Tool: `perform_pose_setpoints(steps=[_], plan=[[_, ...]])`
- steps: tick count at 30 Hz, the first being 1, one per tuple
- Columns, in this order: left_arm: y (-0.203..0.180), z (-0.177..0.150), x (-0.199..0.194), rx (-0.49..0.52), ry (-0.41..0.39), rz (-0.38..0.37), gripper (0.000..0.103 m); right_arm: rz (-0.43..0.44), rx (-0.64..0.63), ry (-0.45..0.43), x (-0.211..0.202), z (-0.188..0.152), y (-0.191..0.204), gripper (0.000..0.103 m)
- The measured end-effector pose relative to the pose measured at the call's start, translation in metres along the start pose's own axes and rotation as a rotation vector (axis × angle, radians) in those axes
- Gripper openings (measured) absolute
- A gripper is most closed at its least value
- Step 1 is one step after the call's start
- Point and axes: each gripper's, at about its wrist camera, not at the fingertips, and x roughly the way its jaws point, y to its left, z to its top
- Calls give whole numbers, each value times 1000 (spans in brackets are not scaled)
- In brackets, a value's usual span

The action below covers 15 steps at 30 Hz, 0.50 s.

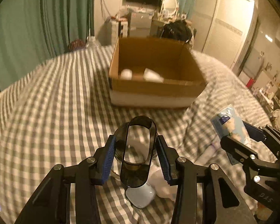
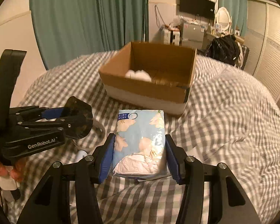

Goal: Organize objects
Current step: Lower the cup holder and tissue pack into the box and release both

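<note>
My left gripper (image 1: 136, 145) is shut on a dark glass mug (image 1: 138, 155) and holds it above the checked bedspread (image 1: 56, 102). It also shows in the right wrist view (image 2: 80, 118). My right gripper (image 2: 139, 145) is shut on a light blue tissue pack (image 2: 140, 140), seen at the right of the left wrist view (image 1: 231, 125). An open cardboard box (image 1: 155, 89) stands ahead on the bed, with white items (image 1: 140, 74) inside. The box also shows in the right wrist view (image 2: 145, 91).
A white earbud case (image 1: 140, 196) and a white cloth (image 1: 162, 183) lie on the bed under the mug. Green curtains (image 2: 87, 18), a dresser with a mirror (image 2: 222, 18) and a wardrobe (image 1: 224, 28) stand beyond the bed.
</note>
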Motion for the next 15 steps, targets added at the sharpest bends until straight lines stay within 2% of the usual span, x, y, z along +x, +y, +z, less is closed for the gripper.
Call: perform_pose_setpoints(steps=[8,11,12,13,15], plan=[[-12,59,-52,22,-123,-21,40,-36,-35,-133,-59,48,4,51],[-16,87,-55,35,-151,-31,38,-27,-31,-166,-67,76,0,51],[-17,95,-54,36,-154,-35,30,-19,-25,-174,-68,86,-2,51],[-17,105,-51,40,-158,-38,28,-21,-22,-182,-67,95,-5,51],[-15,124,-42,41,-166,-47,28,-34,-22,-192,-62,111,-8,51]])
